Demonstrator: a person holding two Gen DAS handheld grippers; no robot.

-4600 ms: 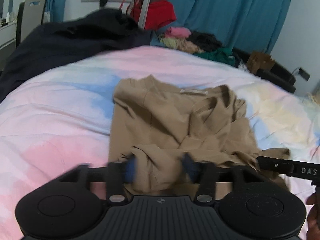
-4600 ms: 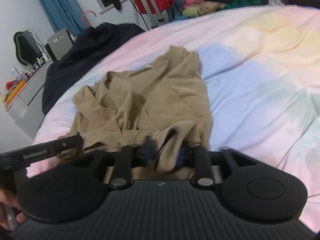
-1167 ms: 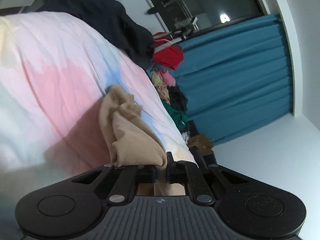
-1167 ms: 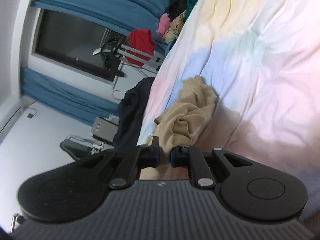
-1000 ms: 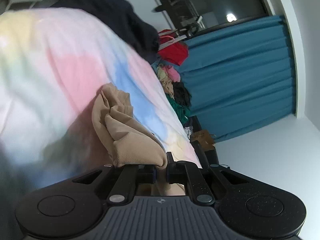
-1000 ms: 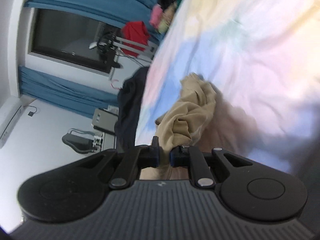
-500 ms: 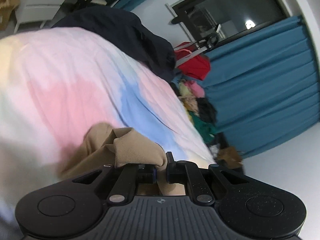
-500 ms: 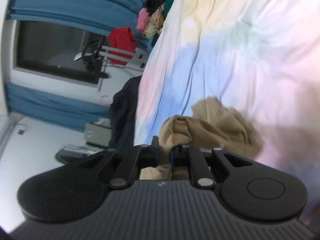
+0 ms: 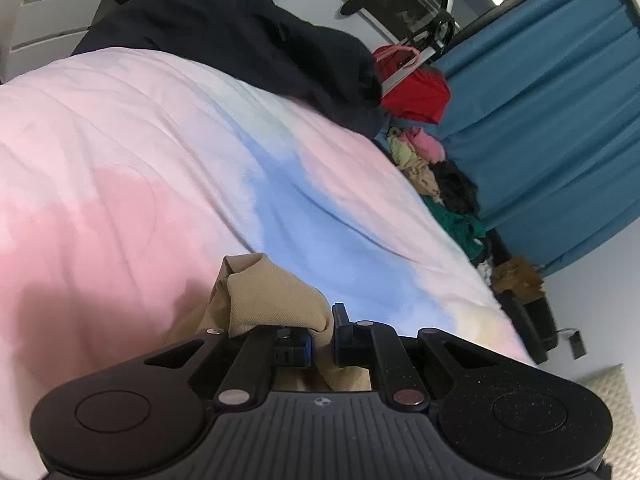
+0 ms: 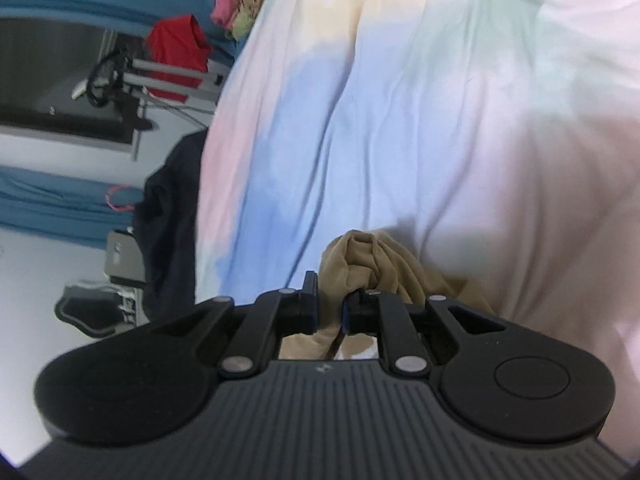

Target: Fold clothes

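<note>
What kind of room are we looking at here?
Most likely a bedroom: a pastel tie-dye bedspread fills the view, teal curtains hang behind, and loose clothes lie piled at the far edge, with a dark garment nearby.

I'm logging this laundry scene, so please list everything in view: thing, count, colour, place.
tan garment: one, tan, bunched on the bedspread, pinched by both grippers
bedspread: one, pastel pink, blue, yellow, covering the bed
dark garment: one, navy-black, heaped at the bed's far edge
red garment: one, red, hanging on a rack
clothes pile: one, mixed colours, beside the bed
curtains: blue, far wall
left gripper: one, black, shut on tan garment
right gripper: one, black, likewise
</note>
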